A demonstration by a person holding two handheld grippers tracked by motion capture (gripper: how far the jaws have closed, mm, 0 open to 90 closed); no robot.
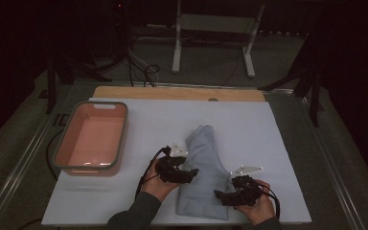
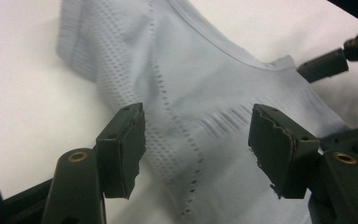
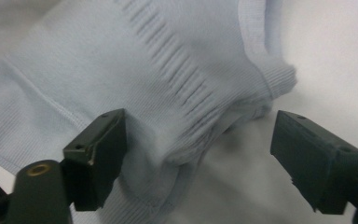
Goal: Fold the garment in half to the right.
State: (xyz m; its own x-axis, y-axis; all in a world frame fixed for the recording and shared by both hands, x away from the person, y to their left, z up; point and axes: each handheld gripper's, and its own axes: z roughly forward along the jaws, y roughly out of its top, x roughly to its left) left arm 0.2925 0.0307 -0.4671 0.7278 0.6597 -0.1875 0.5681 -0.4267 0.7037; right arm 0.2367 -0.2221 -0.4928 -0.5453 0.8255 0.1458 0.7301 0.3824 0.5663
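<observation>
The pale blue garment [image 1: 205,172] lies folded lengthwise on the white table cover [image 1: 278,143]; left gripper [image 1: 188,173] and right gripper [image 1: 222,195] both hover with jaws apart, holding nothing; best pinch both layers squarely at the near hem before folding

Pale blue knitted garment [image 1: 206,172], folded lengthwise

It lies flat on the white table cover [image 1: 268,129], narrow end pointing away, with perforated rows and a ribbed hem.
</observation>
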